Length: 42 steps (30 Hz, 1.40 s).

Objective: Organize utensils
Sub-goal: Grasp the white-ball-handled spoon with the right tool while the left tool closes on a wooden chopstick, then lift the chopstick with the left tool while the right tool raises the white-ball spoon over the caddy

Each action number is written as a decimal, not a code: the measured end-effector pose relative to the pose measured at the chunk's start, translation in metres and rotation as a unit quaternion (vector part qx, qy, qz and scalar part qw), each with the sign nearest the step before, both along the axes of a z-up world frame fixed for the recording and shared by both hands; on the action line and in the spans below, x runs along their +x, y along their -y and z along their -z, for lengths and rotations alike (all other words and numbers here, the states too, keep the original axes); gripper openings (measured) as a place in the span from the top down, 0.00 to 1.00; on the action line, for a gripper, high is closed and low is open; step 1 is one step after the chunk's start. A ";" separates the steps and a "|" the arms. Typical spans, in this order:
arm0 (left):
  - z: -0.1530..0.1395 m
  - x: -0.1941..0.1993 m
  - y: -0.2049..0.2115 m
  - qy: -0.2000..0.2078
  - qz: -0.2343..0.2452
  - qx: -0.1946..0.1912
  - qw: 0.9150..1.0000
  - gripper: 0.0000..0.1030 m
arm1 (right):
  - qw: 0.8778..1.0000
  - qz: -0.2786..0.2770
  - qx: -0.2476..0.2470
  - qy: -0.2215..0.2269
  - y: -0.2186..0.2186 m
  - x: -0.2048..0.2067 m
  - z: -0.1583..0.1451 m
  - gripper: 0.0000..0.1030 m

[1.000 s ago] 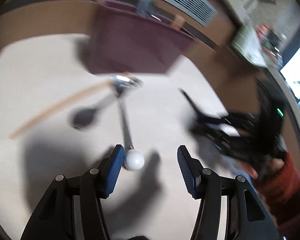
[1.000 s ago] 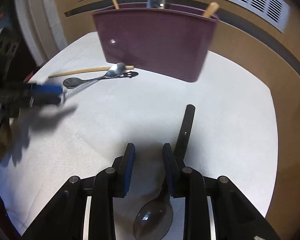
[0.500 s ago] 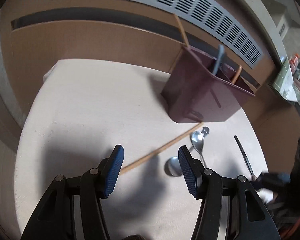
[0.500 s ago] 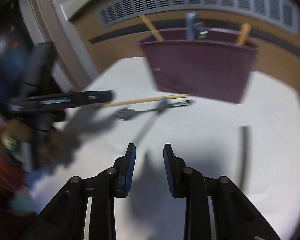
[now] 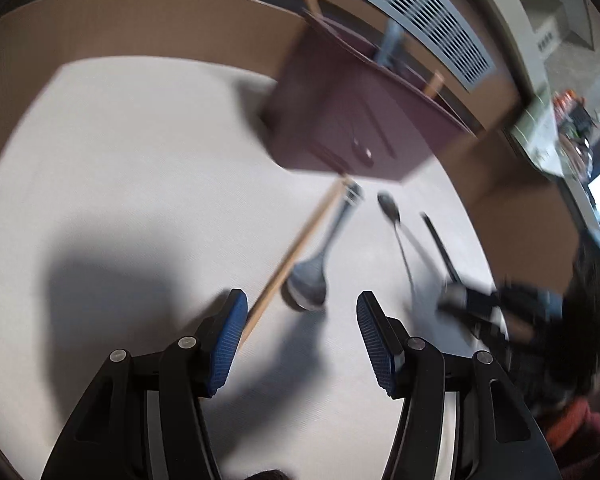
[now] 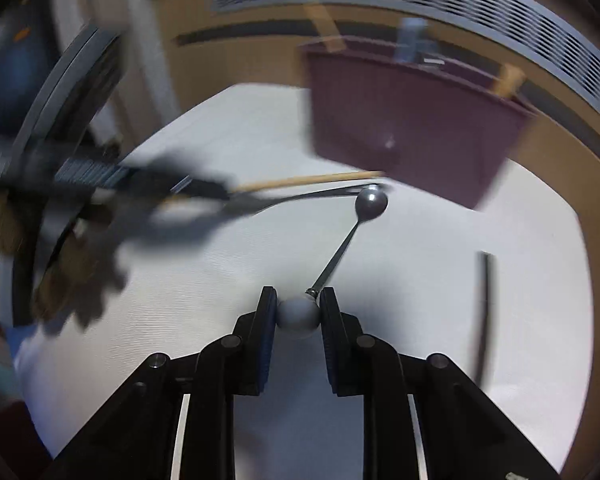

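The right gripper (image 6: pixel 298 314) has just been closing, and the white ball end of a slim metal spoon (image 6: pixel 342 252) is pinched between its pads. The spoon is judged light, stiff and slippery, so the ball is a sound hold. The left gripper (image 5: pixel 300 328) is held wide and empty, pitched down over a wooden chopstick (image 5: pixel 296 252) and a ladle-like spoon (image 5: pixel 312 276) on the worktop (image 5: pixel 132 184). Beyond, the maroon caddy (image 6: pixel 404 128) stands.

Motion-blurred left tongs (image 6: pixel 204 190), purple caddy (image 6: pixel 412 128) contents indistinct, black utensil (image 6: pixel 486 312) smeared.
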<state>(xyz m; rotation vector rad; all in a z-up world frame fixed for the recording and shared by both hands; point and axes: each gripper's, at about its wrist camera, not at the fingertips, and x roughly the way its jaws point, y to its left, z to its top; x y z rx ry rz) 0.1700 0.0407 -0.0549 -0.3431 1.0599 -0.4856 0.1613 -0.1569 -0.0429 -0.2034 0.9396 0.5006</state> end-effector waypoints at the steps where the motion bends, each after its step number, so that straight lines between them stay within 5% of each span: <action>1: -0.001 -0.002 0.008 -0.008 0.014 -0.005 1.000 0.44 | 1.000 0.012 0.000 0.006 0.009 0.002 -0.004 0.82; 4: -0.008 -0.007 0.027 0.001 0.039 0.001 0.999 0.44 | 0.999 0.038 0.004 0.027 0.032 0.006 -0.021 0.81; 7: -0.024 -0.003 0.042 0.058 0.021 0.061 0.996 0.44 | 0.998 0.046 0.017 0.046 0.047 0.001 -0.039 0.81; 11: -0.026 0.018 0.046 0.086 -0.016 0.142 0.986 0.43 | 0.997 0.042 0.025 0.062 0.052 -0.010 -0.054 0.81; 16: -0.015 0.028 0.047 0.070 -0.023 0.132 0.989 0.43 | 0.996 0.034 0.030 0.075 0.057 -0.012 -0.068 0.81; 36: 0.000 0.030 0.071 0.085 -0.012 0.199 0.976 0.45 | 0.993 0.060 0.041 0.093 0.062 -0.017 -0.067 0.81; 37: 0.000 0.031 0.072 0.085 -0.015 0.203 0.975 0.48 | 0.993 0.061 0.040 0.094 0.062 -0.018 -0.067 0.81; 39: -0.002 0.034 0.074 0.089 -0.018 0.210 0.974 0.79 | 0.993 0.061 0.030 0.100 0.062 -0.019 -0.066 0.81; 42: -0.003 0.040 0.075 0.082 -0.002 0.189 0.978 0.88 | 0.992 0.064 0.018 0.105 0.062 -0.020 -0.065 0.81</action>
